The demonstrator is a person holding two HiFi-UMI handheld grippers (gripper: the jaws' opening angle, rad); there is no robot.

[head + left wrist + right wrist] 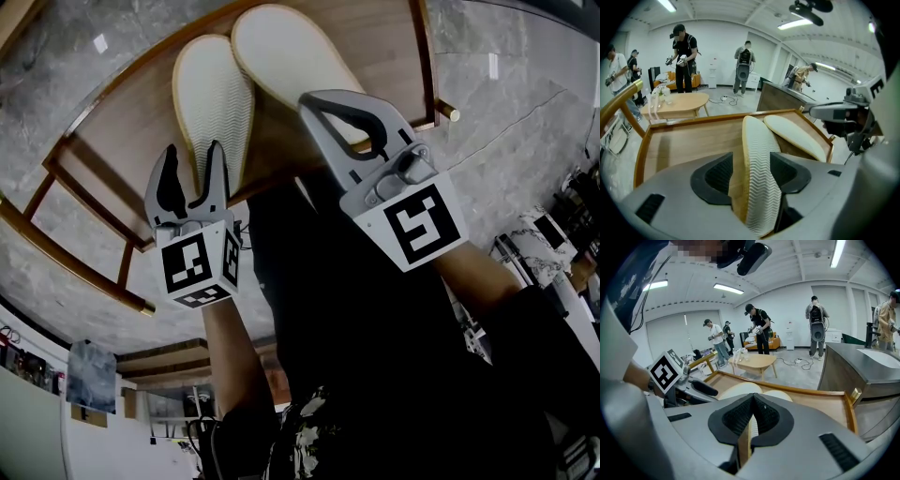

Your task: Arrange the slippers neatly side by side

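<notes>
Spread wide, the fingers of our left gripper straddle the near end of the left slipper. Its ribbed sole runs up between the pads. Bare wood shows between that sole and the left-hand pad, so we read no squeeze on it yet. Our right gripper has its fingers pressed together, with the tips over the near end of the right slipper. We cannot tell whether they nip its edge or only rest there. Both slippers lie sole-up on the wooden table with its raised rim. They sit close together or touching at their far ends and fan apart toward us, so the pair makes a narrow V instead of two parallel lines. We judge the step in hand to be taking hold of the left slipper so it can be squared up against its mate. The next move, as we see it, calls for closing gently on that near end. We would then swing it toward the right slipper until the long edges run alongside each other and the ends sit level. The right gripper would steady the other slipper so it does not get pushed askew.
</notes>
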